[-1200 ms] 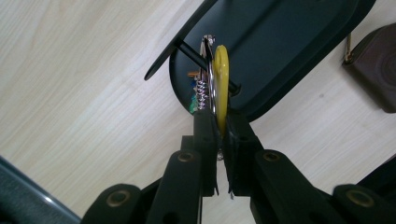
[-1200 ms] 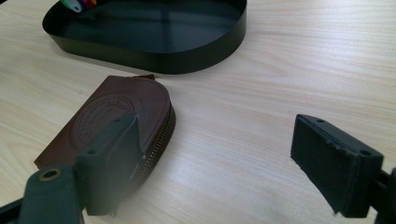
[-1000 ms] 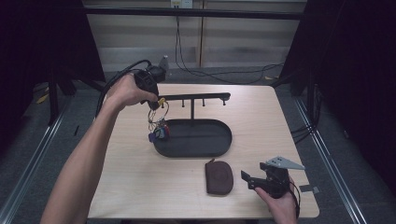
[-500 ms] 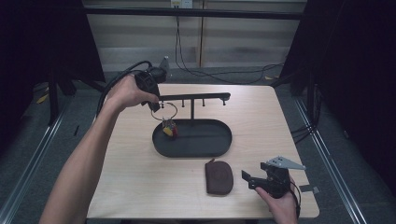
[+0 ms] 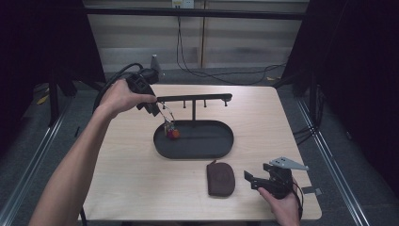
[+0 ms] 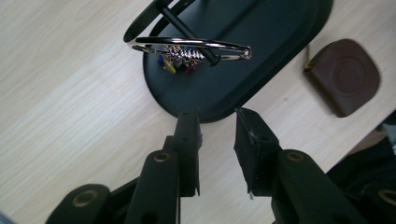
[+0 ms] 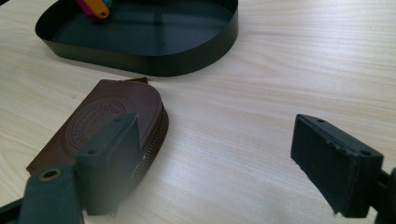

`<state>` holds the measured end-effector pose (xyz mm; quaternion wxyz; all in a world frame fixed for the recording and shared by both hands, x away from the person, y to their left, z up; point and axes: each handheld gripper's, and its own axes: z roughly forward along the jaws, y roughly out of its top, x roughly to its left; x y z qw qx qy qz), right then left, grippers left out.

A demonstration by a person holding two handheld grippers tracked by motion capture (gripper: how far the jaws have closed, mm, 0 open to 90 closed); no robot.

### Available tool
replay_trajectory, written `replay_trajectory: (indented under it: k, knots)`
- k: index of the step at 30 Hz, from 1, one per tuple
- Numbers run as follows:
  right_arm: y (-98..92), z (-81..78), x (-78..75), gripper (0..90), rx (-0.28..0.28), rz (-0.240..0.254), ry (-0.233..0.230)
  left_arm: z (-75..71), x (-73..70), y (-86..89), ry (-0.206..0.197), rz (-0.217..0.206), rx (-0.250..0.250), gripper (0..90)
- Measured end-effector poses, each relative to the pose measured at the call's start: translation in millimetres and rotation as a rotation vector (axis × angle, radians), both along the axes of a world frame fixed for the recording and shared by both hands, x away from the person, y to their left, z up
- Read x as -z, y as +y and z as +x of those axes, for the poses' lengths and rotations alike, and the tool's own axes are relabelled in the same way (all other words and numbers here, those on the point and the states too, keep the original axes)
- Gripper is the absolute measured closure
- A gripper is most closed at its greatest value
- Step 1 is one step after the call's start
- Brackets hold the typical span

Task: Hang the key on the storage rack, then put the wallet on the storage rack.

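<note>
- Left gripper (image 6: 217, 119): jaws a little apart with nothing between the pads, having just been opening; the silver key ring (image 6: 189, 46) hangs on a peg of the black stand (image 5: 193, 99) just ahead of the tips, its coloured charms (image 5: 171, 132) dangling over the near end of the oval black tray (image 5: 226, 141)
- Right gripper (image 7: 217, 158): jaws spread wide and empty, low over the wooden table (image 7: 280, 74); the brown zip pouch (image 7: 112, 123) lies flat beside and partly behind its left jaw; the tray sits beyond the pouch

Lab: dark curtains (image 5: 47, 42), cabled floor (image 5: 226, 73)
</note>
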<state>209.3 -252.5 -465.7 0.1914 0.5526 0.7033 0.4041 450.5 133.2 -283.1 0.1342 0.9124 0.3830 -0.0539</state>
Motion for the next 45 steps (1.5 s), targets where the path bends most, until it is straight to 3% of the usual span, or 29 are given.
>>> replay_trajectory:
  k: [3,6,9,17,20,28,32,38,42,45]
  knots:
    - [-0.6,0.1,0.2,16.1,0.005,0.001,0.006,-4.4,3.6,9.9,-0.011,-0.052,-0.02,66.5]
    - [-1.2,0.0,0.4,16.1,0.009,0.003,0.003,-8.5,11.7,20.1,0.008,-0.112,-0.024,64.3]
    - [-1.2,0.0,0.5,16.1,0.01,0.001,0.003,-11.5,16.7,26.3,0.004,-0.137,-0.029,63.1]
    - [-1.6,0.6,0.7,16.1,0.011,0.003,0.005,-26.4,24.4,31.2,-0.072,-0.202,-0.039,49.8]
    - [-2.1,1.6,0.7,16.1,0.014,0.002,0.005,-34.5,30.2,34.7,-0.129,-0.213,-0.06,49.1]
    - [-1.7,-0.1,0.4,16.1,0.013,-0.003,0.003,-56.8,50.7,48.4,-0.179,-0.262,-0.075,39.4]
    - [-2.3,-1.3,-0.1,16.1,0.02,-0.006,0.002,-69.4,58.5,57.1,-0.204,-0.323,-0.102,36.8]
    - [-1.7,0.5,0.4,16.1,0.02,-0.007,0.007,-86.2,73.1,66.1,-0.23,-0.356,-0.084,32.5]
    - [-1.0,-1.1,-0.2,16.2,0.015,-0.005,0.002,-101.8,82.8,73.1,-0.253,-0.414,-0.128,27.4]
    - [-1.8,-1.0,0.2,16.1,0.021,-0.004,0.004,-113.1,92.6,79.4,-0.254,-0.436,-0.124,25.1]
